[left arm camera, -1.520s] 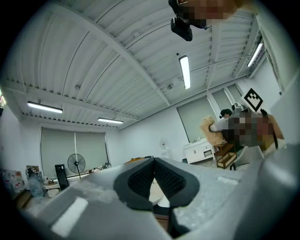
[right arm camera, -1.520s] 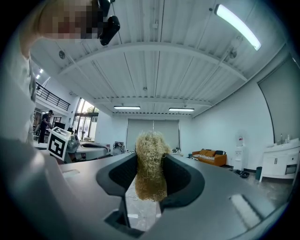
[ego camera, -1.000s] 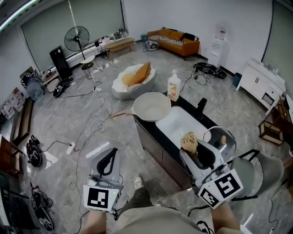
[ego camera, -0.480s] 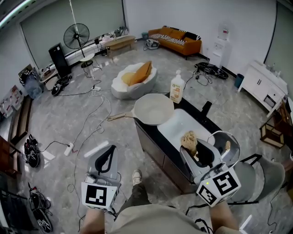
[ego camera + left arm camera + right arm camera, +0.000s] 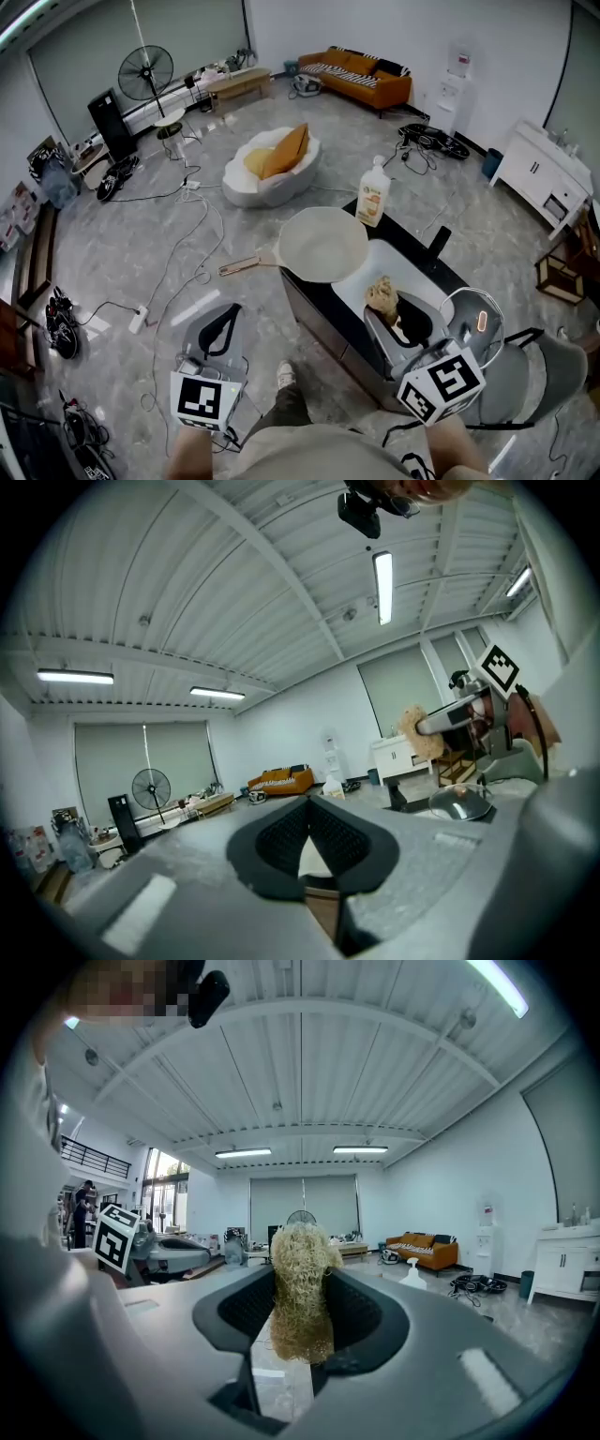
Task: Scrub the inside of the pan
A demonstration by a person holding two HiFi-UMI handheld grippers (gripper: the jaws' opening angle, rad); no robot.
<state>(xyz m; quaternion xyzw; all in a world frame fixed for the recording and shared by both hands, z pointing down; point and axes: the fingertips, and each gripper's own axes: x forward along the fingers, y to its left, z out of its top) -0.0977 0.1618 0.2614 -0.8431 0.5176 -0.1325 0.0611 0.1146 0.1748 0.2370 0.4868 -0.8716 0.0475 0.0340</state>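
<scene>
A pale round pan rests on the near-left end of the dark counter, its wooden handle sticking out left over the floor. My right gripper hovers over the white sink, shut on a straw-coloured fibre scrubber. In the right gripper view the scrubber stands pinched between the black pads. My left gripper hangs over the floor left of the counter, shut with nothing in it; the left gripper view shows its pads closed together.
A soap bottle stands on the counter behind the pan. A glass lid lies right of the sink. Cables trail across the floor. A beanbag with an orange cushion, a fan, a sofa and a grey chair stand around.
The whole scene has slid in the head view: pan, sink and bottle now lie lower and closer to both grippers. The scrubber stays pinched in the right gripper; the left stays shut.
</scene>
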